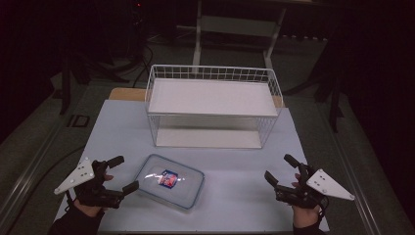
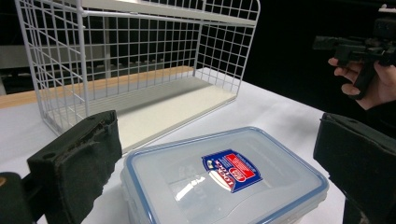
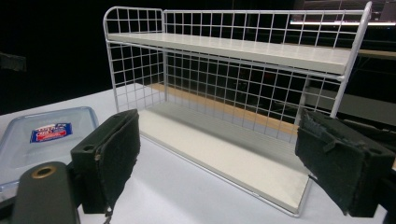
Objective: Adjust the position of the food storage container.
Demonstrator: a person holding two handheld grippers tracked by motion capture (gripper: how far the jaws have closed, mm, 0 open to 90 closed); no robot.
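Your left gripper (image 1: 117,174) sits nearest, jaws spread wide just beside the lidded plastic container (image 1: 170,180), not yet gripping it. Your right gripper (image 1: 280,169) waits well apart, also wide and holding nothing. Both shelves of the wire rack (image 1: 212,105) are bare, so nothing looks started.

Your clear plastic lidded container with a blue seal (image 1: 170,181) lies on the pale desk (image 1: 244,171), in front of the white two-tier wire shelf rack (image 1: 213,105). Your left gripper (image 1: 119,172) sits just left of the container, and your right gripper (image 1: 280,170) is well off to its right.
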